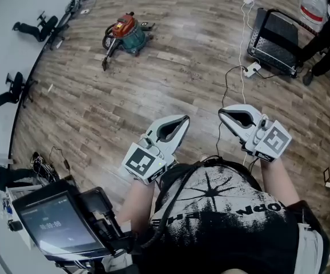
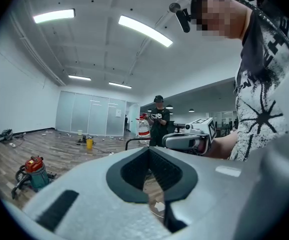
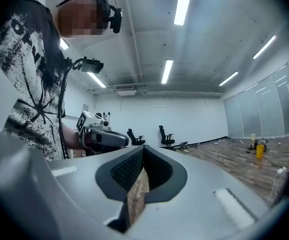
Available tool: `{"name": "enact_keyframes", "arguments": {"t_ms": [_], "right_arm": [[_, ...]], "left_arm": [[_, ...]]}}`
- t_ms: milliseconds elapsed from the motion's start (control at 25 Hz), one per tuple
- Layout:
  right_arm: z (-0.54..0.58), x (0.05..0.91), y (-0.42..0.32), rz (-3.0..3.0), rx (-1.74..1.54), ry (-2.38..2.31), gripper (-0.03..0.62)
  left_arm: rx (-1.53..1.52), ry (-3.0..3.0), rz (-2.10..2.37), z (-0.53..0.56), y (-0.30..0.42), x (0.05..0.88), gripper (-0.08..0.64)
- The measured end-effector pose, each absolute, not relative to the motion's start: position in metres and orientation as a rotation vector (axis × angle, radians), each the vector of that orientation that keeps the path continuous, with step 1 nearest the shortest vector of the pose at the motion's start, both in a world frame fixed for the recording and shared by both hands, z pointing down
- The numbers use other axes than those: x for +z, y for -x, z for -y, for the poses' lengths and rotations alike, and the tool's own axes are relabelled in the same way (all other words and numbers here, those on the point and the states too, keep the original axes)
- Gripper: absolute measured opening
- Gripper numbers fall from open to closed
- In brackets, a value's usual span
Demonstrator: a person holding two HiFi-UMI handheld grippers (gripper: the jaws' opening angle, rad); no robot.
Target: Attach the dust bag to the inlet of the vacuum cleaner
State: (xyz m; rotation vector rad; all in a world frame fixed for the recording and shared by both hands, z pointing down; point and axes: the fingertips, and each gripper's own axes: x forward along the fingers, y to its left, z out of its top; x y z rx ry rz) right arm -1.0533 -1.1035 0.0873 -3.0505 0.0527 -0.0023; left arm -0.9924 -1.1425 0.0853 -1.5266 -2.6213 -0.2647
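Head view: vac (image 1: 126, 32) sits on the wood floor (image 1: 170, 84), upper left of centre, red top and teal body. Its long axis runs diagonally, body at upper right, hose and nozzle trailing to lower left. L gripper (image 1: 183, 120) and R gripper (image 1: 223, 113) are both at low centre, just in front of the person's chest, side by side but apart, tips aimed up-frame, well apart from the vac. Each pair of jaws is pressed together with nothing between. Black rack (image 1: 276, 39) and a white cable (image 1: 245, 33) at upper right; screen (image 1: 53, 218) at lower left.

Left gripper view: L gripper (image 2: 148, 151) jaws meet at the tips, nothing pinched; only floor shows through the slit. Vac (image 2: 33, 171) at lower left, upright, red top upward, hose on its left side. R gripper (image 2: 184, 140) at centre right. A 2nd person (image 2: 158, 119) stands at centre, far off; yellow bucket (image 2: 89, 143) to their left.

Right gripper view: R gripper (image 3: 143, 150) jaws closed tip to tip, empty; floor seen through the gap. L gripper (image 3: 102, 136) at centre left. Chairs (image 3: 164, 135) by the far wall.
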Motion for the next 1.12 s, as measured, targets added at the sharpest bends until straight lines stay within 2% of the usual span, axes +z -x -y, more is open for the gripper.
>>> {"name": "enact_keyframes", "arguments": {"t_ms": [720,1120], "right_arm": [[1.096,0.093,1.054,-0.101,-0.02,3.055,0.003],[1.063,0.098,1.001,-0.057,-0.031,3.032,0.003]], "left_arm": [[-0.325,1.545,2.59,1.14,0.998,0.093,0.0],[-0.392,1.528,2.628,1.103,0.948,0.108,0.0]]}}
